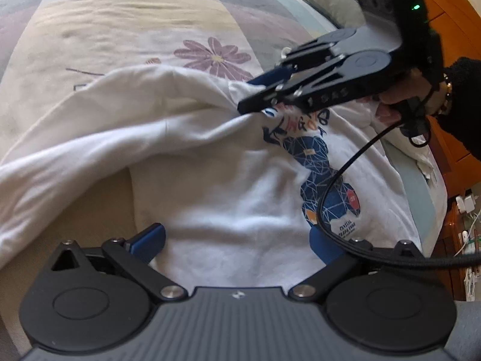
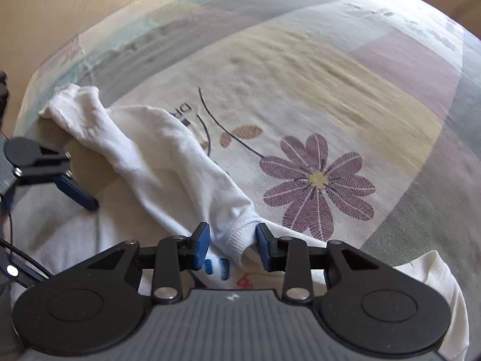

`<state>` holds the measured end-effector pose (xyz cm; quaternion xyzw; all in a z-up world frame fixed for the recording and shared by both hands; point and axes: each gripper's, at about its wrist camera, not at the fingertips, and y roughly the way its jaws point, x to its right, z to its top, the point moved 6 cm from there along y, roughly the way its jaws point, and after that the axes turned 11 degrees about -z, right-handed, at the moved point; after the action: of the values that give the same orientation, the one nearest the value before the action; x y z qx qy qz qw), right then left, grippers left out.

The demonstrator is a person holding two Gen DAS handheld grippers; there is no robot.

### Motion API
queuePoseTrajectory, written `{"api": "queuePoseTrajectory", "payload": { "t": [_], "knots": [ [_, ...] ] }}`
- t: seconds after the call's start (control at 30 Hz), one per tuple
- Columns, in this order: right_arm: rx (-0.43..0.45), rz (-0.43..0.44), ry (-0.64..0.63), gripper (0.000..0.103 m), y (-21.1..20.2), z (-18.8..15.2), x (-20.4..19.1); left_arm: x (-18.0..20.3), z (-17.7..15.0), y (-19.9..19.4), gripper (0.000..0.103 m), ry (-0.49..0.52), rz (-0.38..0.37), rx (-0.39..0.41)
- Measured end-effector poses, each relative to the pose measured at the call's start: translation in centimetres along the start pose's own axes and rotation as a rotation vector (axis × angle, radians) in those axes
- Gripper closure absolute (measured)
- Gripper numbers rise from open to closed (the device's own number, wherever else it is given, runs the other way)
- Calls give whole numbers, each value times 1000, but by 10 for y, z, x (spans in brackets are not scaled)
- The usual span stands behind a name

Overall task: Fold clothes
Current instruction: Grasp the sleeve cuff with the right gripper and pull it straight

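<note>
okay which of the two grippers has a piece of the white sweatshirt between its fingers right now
The right gripper: the sleeve cuff sits between its blue fingers. The left gripper is spread wide, holding nothing.

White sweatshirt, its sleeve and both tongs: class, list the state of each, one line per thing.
White sweatshirt: spread print-up on the bedspread, not yet folded.
Sleeve: drawn across the body, cuff gripped.
Right tongs: shut on the cuff.
Left tongs: open, over the sweatshirt, holding nothing.

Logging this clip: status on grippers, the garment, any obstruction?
Right gripper pinching sleeve cuff of white sweatshirt. Left gripper open, low over the body. Black cable trailing across the print.
</note>
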<state>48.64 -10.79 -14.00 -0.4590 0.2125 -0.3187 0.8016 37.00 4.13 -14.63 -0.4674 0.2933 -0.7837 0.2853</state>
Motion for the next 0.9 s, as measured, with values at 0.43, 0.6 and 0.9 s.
{"api": "queuePoseTrajectory", "payload": {
  "t": [0.43, 0.6, 0.9],
  "knots": [
    [118, 12, 246, 60, 36, 29, 77, -2, -2, 3, 2, -28, -21, 27],
    [116, -26, 149, 54, 34, 11, 54, -3, -2, 3, 1, -32, -24, 44],
    [96, -64, -19, 52, 34, 7, 27, 0, -2, 3, 1, -14, -15, 41]
  ]
}}
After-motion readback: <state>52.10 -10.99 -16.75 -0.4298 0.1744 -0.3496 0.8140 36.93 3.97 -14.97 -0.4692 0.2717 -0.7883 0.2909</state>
